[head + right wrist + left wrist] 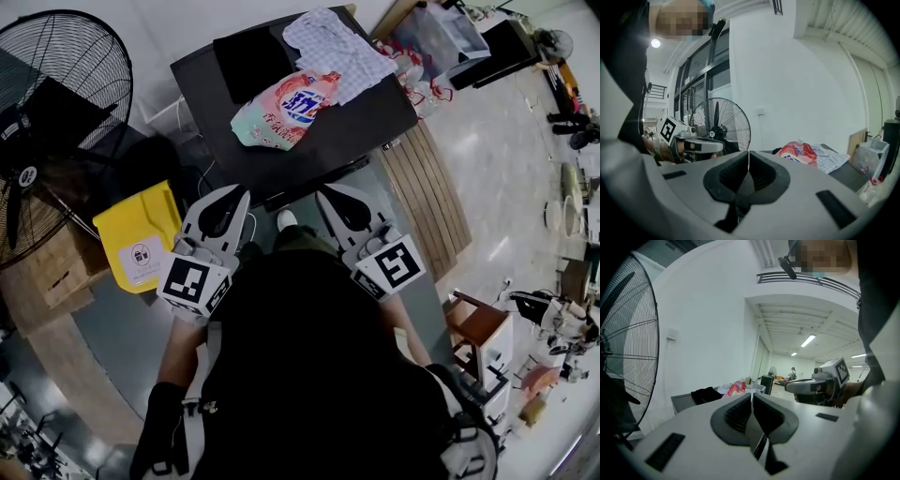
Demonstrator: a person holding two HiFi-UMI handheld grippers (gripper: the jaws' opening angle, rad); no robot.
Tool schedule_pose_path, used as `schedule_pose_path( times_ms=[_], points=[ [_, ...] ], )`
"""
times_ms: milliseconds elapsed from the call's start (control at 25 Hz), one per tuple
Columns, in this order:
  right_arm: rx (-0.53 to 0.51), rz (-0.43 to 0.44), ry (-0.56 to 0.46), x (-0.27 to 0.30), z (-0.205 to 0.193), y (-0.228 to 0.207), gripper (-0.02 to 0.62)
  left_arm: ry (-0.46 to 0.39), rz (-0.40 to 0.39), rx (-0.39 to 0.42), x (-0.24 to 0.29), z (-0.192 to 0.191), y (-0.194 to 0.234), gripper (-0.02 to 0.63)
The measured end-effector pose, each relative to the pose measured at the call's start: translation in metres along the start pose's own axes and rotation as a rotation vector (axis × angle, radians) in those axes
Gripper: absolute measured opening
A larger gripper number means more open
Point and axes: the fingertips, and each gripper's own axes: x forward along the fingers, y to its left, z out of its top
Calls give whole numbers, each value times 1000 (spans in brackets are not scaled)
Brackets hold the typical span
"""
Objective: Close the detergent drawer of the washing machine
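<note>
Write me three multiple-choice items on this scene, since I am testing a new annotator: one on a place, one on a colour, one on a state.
1. Where does the pink and white plastic detergent pouch lie?
A. on the dark grey machine top
B. on the floor
C. between a gripper's jaws

2. What colour is the boxy plastic container beside the left gripper in the head view?
A. blue
B. yellow
C. green

3. How do the jaws of the left gripper and the right gripper stand?
A. both wide apart
B. both shut, empty
C. left shut on a cloth

Answers: 1 A, the head view shows the pouch lying on the machine top; 2 B, the container is plainly yellow; 3 B, each gripper view shows its pads meeting with nothing between them.
</note>
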Motion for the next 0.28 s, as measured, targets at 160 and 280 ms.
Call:
schedule_pose_path(
  times_ms=[160, 280],
  points=[
    [8, 0, 5, -1, -2, 0, 17, -1, -5, -15, 0, -5, 1, 11],
    [7, 3, 6, -1, -2, 1, 17, -1, -8, -23, 0, -5, 0, 11]
  ],
)
